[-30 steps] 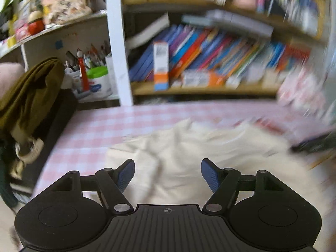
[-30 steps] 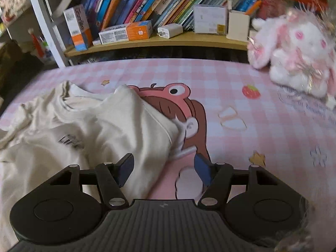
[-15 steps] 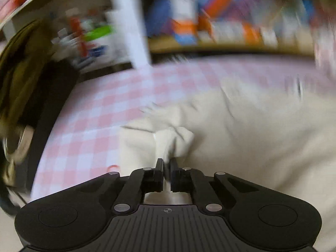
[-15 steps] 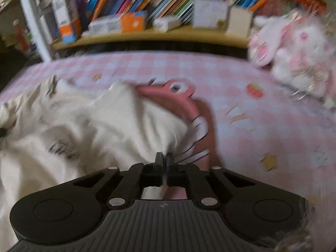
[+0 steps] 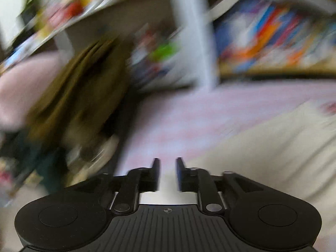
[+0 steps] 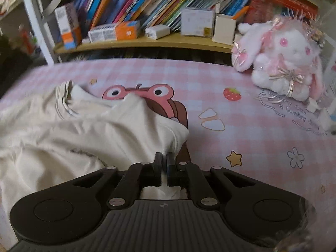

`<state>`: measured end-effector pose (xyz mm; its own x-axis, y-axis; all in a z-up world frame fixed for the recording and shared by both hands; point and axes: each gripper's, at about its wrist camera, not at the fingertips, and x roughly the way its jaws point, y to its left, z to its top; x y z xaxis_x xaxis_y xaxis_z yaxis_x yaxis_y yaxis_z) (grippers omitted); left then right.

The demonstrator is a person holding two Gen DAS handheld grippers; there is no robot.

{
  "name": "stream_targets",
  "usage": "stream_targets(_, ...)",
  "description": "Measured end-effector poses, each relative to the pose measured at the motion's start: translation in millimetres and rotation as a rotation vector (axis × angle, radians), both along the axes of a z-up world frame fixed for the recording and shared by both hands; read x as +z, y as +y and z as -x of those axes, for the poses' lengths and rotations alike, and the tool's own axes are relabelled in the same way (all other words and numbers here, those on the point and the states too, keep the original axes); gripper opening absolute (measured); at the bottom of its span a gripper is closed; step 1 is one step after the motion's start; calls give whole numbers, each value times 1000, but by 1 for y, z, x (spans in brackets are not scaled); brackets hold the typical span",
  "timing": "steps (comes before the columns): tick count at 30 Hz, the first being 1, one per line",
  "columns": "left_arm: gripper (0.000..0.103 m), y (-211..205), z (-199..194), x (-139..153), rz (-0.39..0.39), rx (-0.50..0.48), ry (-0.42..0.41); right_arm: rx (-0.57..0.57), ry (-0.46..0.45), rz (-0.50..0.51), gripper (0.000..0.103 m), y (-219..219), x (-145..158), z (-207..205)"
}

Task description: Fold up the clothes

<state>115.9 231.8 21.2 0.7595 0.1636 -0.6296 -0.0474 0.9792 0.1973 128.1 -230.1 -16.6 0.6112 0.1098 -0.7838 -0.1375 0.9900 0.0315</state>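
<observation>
Along the left edge of the bed [image 5: 189,115], my left gripper [image 5: 167,163] is sweeping fast and that view is smeared. Its jaws are opening, with a clear gap between the blue pads; a pale strip shows low in that gap, but I cannot tell through the blur whether it is cloth, and nothing looks pinched. An olive garment [image 5: 79,88] hangs off to the left beyond the bed, and a white shelf post [image 5: 189,31] stands behind it.

Moving right, the cream T-shirt [image 6: 84,130] lies crumpled over the left half of the pink checked sheet, its ribbed collar [image 6: 63,98] toward the far edge and one sleeve hem draped over the printed cartoon character [image 6: 138,90]. My right gripper [image 6: 164,159] is pressed together on the near right fold of that shirt — the fabric bunches up into the closed pads.

I judge the shirt light, limp and a bit clingy — it will sag and drag instead of holding shape, so hems, shoulder seams or the collar band give the surest hold. Farther right a plush rabbit [image 6: 281,58] sits near the far right corner, well apart from the cloth.
</observation>
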Motion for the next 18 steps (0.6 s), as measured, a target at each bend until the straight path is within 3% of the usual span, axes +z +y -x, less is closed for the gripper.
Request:
stream_targets(1,38,-17,-10,1,37,-94,-12,-2,-4,6,6,0,0,-1)
stream_targets(2,40,-32,-23,-2,48,-166,4,-2,-8,11,10,1,0,-4)
stream_targets(5,41,-76,-64,-22,-5,-326,108,14,-17,24,31,-1,2,-10)
stream_targets(8,40,-102,-96,-45,-54,-403,206,26,-10,21,36,-5,3,-22)
stream_targets(11,41,-105,-120,-63,-60,-414,278,26,1,24,38,-9,0,-35)
stream_targets(14,52,-97,-132,-67,-28,-420,297,26,37,8,38,-15,-10,-49)
stream_targets(16,51,-91,-135,-65,13,-428,315,23,62,9,38,-17,-18,-55)
stream_targets(18,42,-84,-136,-63,56,-440,322,29,88,0,31,-18,-26,-58)
